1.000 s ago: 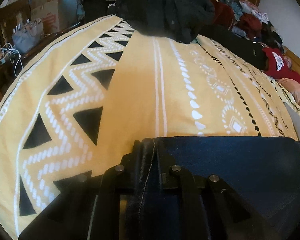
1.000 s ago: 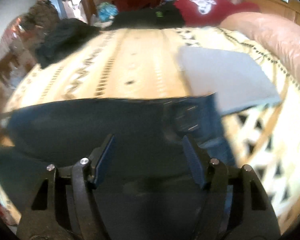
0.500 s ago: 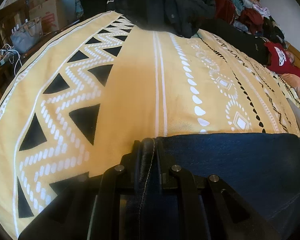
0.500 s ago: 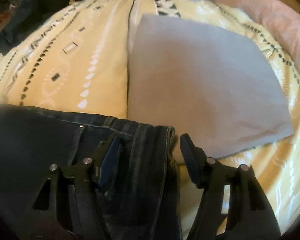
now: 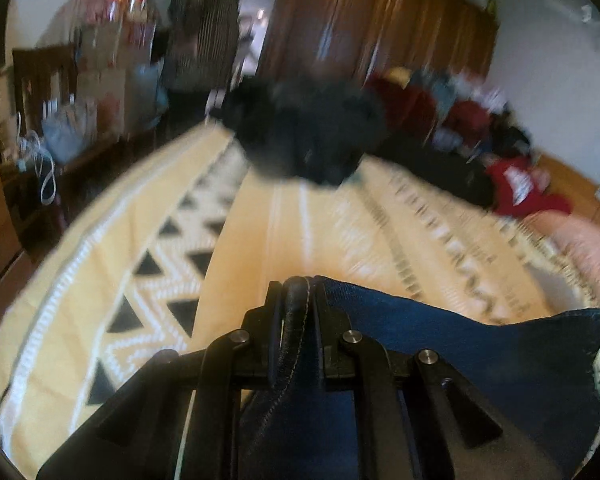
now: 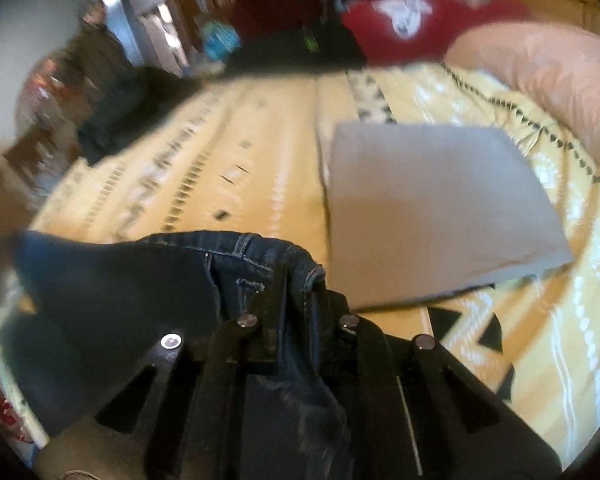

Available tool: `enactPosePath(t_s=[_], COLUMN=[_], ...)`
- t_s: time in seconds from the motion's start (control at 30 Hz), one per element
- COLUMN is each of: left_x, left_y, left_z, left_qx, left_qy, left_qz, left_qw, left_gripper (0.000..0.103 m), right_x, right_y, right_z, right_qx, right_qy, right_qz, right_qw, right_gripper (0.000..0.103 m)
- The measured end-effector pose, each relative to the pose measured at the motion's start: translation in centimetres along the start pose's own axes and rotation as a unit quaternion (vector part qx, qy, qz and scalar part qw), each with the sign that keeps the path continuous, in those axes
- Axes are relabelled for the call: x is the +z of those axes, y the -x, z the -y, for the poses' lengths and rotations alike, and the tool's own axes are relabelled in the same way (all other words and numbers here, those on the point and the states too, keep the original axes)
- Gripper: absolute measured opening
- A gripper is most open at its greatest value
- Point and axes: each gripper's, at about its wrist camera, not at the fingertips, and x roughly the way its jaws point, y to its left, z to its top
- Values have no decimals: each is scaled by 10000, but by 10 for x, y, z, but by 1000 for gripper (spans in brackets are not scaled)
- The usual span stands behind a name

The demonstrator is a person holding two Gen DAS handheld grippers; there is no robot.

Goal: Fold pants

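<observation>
Pants (image 5: 440,352) lifted off the yellow bed (image 5: 260,240), slung between both tools. Left hand-held gripper (image 5: 296,300) stays clamped on one edge; right hand-held gripper (image 6: 300,284) just snapped shut on the waistband. Fold can start.

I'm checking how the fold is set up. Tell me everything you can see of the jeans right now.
The jeans are dark blue denim with pale stitching along the seams. The left hand-held gripper is shut on a rolled, stitched edge; the right hand-held gripper is shut on the bunched waistband end, where a belt loop and rivet show. Between the two grips the cloth spans in a sagging sheet, over the yellow patterned bedspread, near a flat grey folded cloth.
</observation>
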Motion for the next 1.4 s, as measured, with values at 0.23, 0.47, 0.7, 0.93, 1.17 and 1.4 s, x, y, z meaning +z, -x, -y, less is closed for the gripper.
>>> enactPosePath(t_s=[0.23,0.47,0.7,0.93,1.17,1.4], left_x=[-49,-184,-212,-185,-165,-154], left_y=[145,198,214,256,234,208], left_z=[-12,-71,-79,-75,-18,39], left_qx=[-99,416,931,1522,1283,949], left_qy=[186,981,1138,1306,918,612], left_qz=[492,-625,-901,-494,-652,-692], left_qw=[9986,9923,9850,9784,9853,9912], left_gripper=[14,23,61,64,64,64], right_x=[-63,-163,-200,-164,-116,-105], right_y=[96,108,80,117,-3,-32], right_z=[-21,-9,-7,-3,67,54], right_qx=[131,-378,-705,-555,-200,7], right_qy=[182,-29,-126,-400,-1238,-1230], right_qz=[-36,-1166,-1884,-1119,-1133,-1354], right_qw=[9997,9924,9795,9914,9856,9831], right_gripper=[6,5,9,57,53,6])
